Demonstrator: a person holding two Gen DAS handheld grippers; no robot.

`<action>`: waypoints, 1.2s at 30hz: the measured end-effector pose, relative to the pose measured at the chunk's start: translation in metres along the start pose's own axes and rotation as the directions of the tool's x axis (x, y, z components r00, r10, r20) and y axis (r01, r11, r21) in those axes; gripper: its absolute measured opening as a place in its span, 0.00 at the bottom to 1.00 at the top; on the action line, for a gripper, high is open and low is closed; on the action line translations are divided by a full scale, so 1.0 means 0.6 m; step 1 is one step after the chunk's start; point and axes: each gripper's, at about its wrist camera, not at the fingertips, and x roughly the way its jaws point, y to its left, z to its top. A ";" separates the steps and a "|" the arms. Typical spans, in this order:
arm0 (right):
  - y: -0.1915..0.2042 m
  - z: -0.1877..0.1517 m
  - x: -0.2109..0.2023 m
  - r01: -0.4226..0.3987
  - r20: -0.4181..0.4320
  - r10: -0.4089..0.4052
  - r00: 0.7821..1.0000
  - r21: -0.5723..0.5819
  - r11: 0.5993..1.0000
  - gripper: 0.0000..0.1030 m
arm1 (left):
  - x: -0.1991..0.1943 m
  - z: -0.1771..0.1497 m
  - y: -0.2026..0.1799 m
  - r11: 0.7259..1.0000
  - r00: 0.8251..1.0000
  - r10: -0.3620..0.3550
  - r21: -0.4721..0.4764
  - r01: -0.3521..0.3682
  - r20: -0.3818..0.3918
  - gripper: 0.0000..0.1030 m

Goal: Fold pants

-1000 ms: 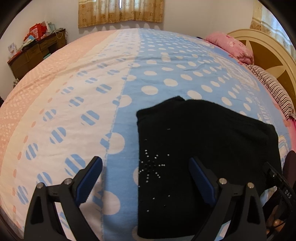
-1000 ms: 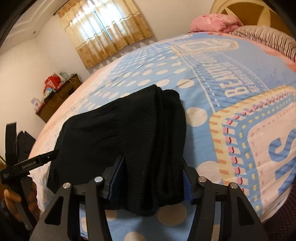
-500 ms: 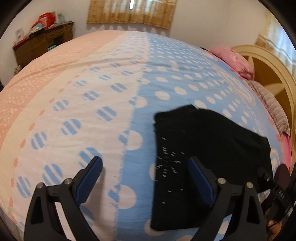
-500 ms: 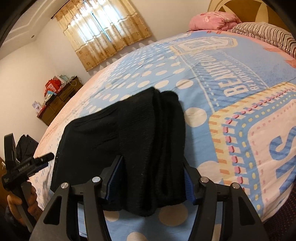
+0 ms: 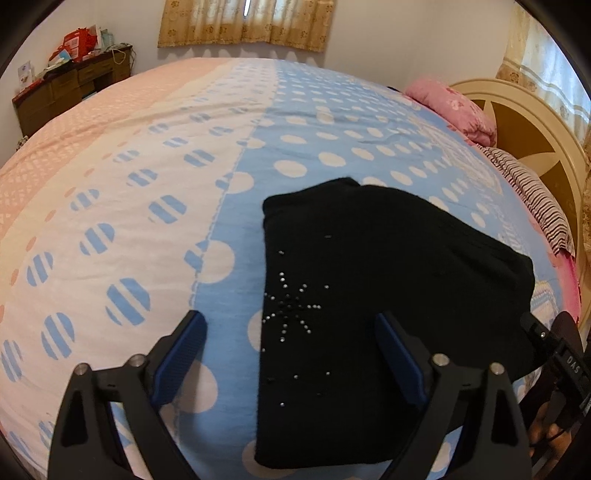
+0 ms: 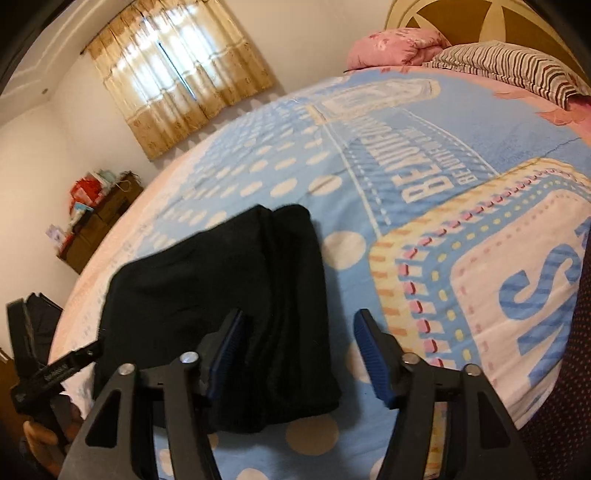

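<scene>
The black knitted folded pants [image 5: 369, 314] lay near the bed's edge; both tools [image 5: 290, 354] [image 6: 297, 354] were held open, so snagging was risked.

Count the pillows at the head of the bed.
2: a pink pillow against the headboard, and a striped pillow beside it. More may be hidden out of frame.

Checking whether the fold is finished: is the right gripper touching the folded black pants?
Cannot tell. In the right wrist view the right gripper is open over the folded black pants, its left finger overlapping the cloth; no view shows a gap or contact plainly.
</scene>
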 end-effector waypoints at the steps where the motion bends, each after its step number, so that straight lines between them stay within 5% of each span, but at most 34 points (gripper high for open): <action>1: -0.003 -0.002 0.002 -0.011 -0.006 0.011 1.000 0.016 1.000 0.66 | -0.002 0.000 -0.002 1.000 1.000 -0.017 -0.001 0.017 0.001 0.78; 4: 0.005 -0.009 0.009 -0.086 -0.044 0.086 0.995 0.014 0.996 0.66 | -0.002 -0.001 -0.011 0.997 0.997 -0.077 0.005 0.077 -0.013 0.54; 9: 0.052 -0.023 0.014 -0.052 -0.068 0.043 0.997 -0.140 0.989 0.65 | -0.003 0.001 0.009 0.989 0.991 -0.134 -0.071 0.133 -0.014 0.54; 12: 0.038 -0.021 0.014 -0.046 -0.069 0.039 0.997 -0.098 0.994 0.55 | -0.004 0.000 0.020 0.980 0.986 -0.167 -0.111 0.165 -0.009 0.57; 17: 0.077 -0.027 0.010 0.006 -0.057 -0.021 0.998 -0.251 0.968 0.37 | -0.002 -0.005 0.008 0.985 0.990 -0.143 -0.095 0.143 0.007 0.61; 20: 0.101 -0.039 0.010 0.070 -0.013 -0.079 0.997 -0.353 0.933 0.36 | -0.004 -0.007 -0.002 0.991 0.994 -0.111 -0.077 0.111 0.011 0.57; 24: 0.059 -0.030 0.014 -0.015 -0.027 0.009 1.000 -0.202 0.979 0.40 | -0.004 -0.001 0.012 0.988 0.994 -0.112 -0.103 0.112 0.002 0.31; 28: 0.027 -0.025 0.018 -0.108 -0.029 0.106 0.994 -0.052 0.993 0.47 | -0.004 0.000 0.023 0.982 0.990 -0.141 -0.131 0.140 -0.001 0.25; 33: 0.042 -0.029 0.023 -0.084 -0.030 0.081 0.996 -0.109 0.991 0.51 | -0.010 -0.001 0.010 0.988 0.992 -0.123 -0.091 0.124 0.017 0.13; 36: 0.070 -0.032 0.022 -0.023 -0.023 0.019 1.000 -0.208 0.978 0.37 | -0.014 0.000 0.000 0.993 0.995 -0.096 -0.059 0.098 0.031 0.11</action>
